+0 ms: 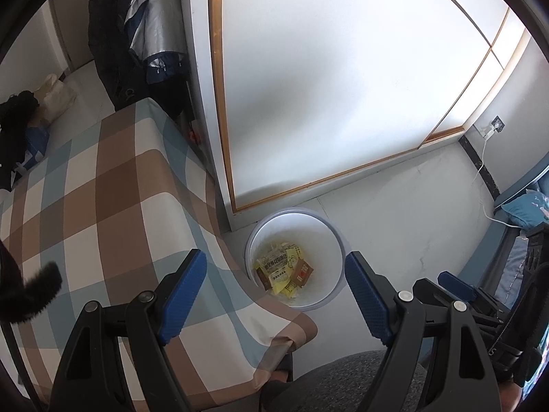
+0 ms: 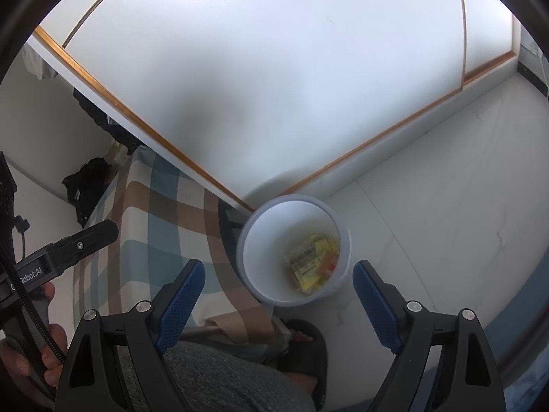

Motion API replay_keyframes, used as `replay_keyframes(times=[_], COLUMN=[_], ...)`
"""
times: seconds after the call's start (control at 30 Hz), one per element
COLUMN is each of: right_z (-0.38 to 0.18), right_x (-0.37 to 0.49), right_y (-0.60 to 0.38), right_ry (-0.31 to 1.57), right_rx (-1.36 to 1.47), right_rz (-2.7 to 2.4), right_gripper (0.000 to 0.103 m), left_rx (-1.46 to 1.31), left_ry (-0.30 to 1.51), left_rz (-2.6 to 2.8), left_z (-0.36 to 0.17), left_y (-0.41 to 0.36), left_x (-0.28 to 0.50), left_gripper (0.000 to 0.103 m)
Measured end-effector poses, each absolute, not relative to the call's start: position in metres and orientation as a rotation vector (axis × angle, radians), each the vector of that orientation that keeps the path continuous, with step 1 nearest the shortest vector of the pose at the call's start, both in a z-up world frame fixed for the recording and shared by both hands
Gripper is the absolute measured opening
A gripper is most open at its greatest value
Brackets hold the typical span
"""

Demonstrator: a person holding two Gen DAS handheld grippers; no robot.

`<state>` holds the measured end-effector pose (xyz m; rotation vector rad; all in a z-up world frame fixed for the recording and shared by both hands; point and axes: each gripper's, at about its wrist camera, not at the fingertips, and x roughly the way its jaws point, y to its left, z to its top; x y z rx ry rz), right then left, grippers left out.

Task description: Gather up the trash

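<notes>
**Mia:** White plastic, that's what the trash bin (image 1: 295, 257) is made of. It sits on the pale floor (image 1: 411, 199) in the lower middle of the left wrist view.

**Ben:** What is in it?

**Mia:** Yellow and brown snack wrappers (image 1: 284, 271). They lie at the bottom of the bin. Some have writing on them, but I can't read it well.

**Ben:** Where is the left gripper (image 1: 276, 295)?

**Mia:** At the bottom of the frame, high above the bin. Its jaws are spread wide with nothing between them. Its fingers (image 1: 183, 295) have blue bumpy pads.

**Ben:** And the right gripper (image 2: 276, 302)?

**Mia:** Same thing. In the right wrist view its jaws are spread wide too, and they hold nothing. The bin (image 2: 260, 240) shows between and above the two blue pads, with the wrappers (image 2: 314, 267) in its lower right part.

**Ben:** What is beside the bin?

**Mia:** A table with a checked cloth (image 1: 103, 206), brown, blue and cream. It fills the left side of the frame. The bin stands just beside its corner. Behind the bin is a big white sliding door (image 1: 326, 86) with a wood-coloured edge.

**Ben:** Can you see the person?

**Mia:** A bit. A grey knee (image 2: 212, 377) is at the bottom of the right wrist view. A foot in a black slipper (image 2: 305, 350) is on the floor near the bin. A hand (image 2: 51, 360) at the lower left holds the other black gripper.

**Ben:** Anything else?

**Mia:** Jackets (image 1: 151, 34) hang at the upper left. A white cable (image 1: 487, 171) runs down from a wall plug at the right.
</notes>
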<state>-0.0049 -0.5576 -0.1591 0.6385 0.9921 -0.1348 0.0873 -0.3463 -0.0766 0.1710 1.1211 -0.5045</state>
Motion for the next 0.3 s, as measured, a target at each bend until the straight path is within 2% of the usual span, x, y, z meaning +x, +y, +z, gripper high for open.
replay_keyframes(times=[0.3], right_z=[-0.1519], right_x=[-0.0070], right_y=[-0.5545], right_ry=[0.984], right_rx=[0.619], right_rz=[-0.153], right_gripper=[0.088], left_rx=[0.157], left_ry=[1.111], left_rz=[-0.523], left_z=[-0.0742], left_y=[-0.3437], left_x=[0.0862], left_gripper=[0.080])
